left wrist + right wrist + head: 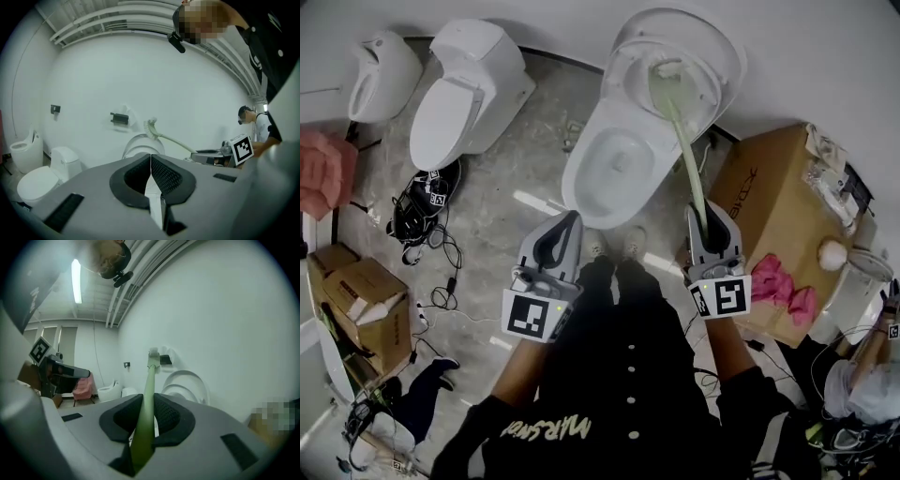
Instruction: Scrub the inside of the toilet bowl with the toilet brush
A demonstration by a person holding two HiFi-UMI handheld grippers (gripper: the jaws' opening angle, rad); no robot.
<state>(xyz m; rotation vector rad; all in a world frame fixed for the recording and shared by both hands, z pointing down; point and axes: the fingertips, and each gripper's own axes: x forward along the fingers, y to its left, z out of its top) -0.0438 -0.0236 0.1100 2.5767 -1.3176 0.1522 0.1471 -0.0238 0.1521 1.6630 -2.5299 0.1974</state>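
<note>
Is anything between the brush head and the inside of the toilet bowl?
Nothing visible does: the white ceramic toilet bowl lies open, lid raised, below the pale green toilet brush in the right gripper.

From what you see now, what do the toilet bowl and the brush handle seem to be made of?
Toilet bowl: probably glazed ceramic; white, smooth, glossy. Toilet brush handle: likely plastic; pale green, matte, clamped in the right gripper.

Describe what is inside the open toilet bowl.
In the toilet bowl only a bare white basin and drain hollow show. The toilet brush is outside it, head up by the raised lid, handle in the right gripper. The inner wall under the near rim is hidden.
</note>
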